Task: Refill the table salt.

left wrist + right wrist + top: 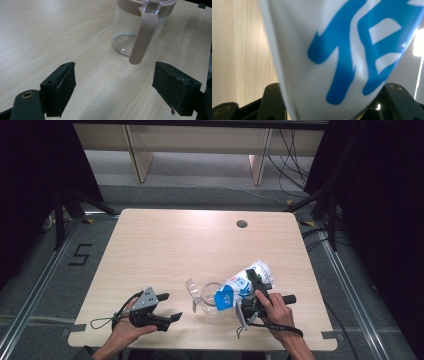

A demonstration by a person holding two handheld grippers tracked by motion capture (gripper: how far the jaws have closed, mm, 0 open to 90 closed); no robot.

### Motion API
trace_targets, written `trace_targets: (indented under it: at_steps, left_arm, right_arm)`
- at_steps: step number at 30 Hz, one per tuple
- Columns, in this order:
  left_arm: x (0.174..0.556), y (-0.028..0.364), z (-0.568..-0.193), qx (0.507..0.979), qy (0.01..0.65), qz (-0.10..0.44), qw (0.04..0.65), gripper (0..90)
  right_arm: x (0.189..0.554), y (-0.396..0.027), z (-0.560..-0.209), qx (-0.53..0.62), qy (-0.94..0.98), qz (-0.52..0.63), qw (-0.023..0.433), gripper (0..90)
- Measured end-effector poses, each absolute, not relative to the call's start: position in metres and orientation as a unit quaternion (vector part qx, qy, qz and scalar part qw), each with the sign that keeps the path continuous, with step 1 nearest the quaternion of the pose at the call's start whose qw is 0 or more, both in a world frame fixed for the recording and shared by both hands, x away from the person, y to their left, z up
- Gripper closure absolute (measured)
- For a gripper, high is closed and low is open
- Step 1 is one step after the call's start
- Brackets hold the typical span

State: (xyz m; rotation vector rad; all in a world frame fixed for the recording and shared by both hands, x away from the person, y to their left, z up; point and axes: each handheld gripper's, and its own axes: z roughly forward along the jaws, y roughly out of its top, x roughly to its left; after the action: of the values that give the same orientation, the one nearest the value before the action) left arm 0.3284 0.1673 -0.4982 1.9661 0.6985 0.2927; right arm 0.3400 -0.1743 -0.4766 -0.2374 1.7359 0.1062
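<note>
A: Where is the pouch?
B: The white pouch with blue print [245,282] is tilted above the worktop [165,245], its blue lower end over the mouth of the glass jar [207,297]. The right gripper [255,295] has it pinched between its jaws; in the right gripper view the white and blue film [342,57] sits directly between the two black jaws.
A: And the jar?
B: It stands upright on the worktop, near the front edge and between the two hands. In the left gripper view it is clear glass [125,37] with a beige lid and a beige strap handle [143,37] hanging down its side.
A: Left side?
B: The left gripper [167,307] rests low over the worktop, left of the jar and apart from it, jaws spread with nothing between them.
</note>
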Motion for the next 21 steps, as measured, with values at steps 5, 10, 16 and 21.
trace_targets:
  at_steps: [5,10,16,21]
  left_arm:
    - [0.3284,0.1672,-0.4984,0.811,0.288,0.121,0.494,17.9]
    - [0.3283,0.1671,-0.4984,0.811,0.288,0.12,0.495,17.9]
    - [0.3283,0.1665,-0.4988,0.81,0.289,0.119,0.496,17.9]
    - [0.3289,0.1686,-0.4978,0.82,0.283,0.128,0.481,17.9]
  right_arm:
    - [0.3373,-0.1745,-0.479,-0.081,0.766,0.045,0.636,45.9]
    - [0.3383,-0.1736,-0.4788,-0.095,0.761,0.037,0.64,46.3]
    - [0.3384,-0.174,-0.4783,-0.093,0.761,0.032,0.641,46.4]
    - [0.34,-0.1724,-0.4744,-0.124,0.752,0.011,0.647,46.4]
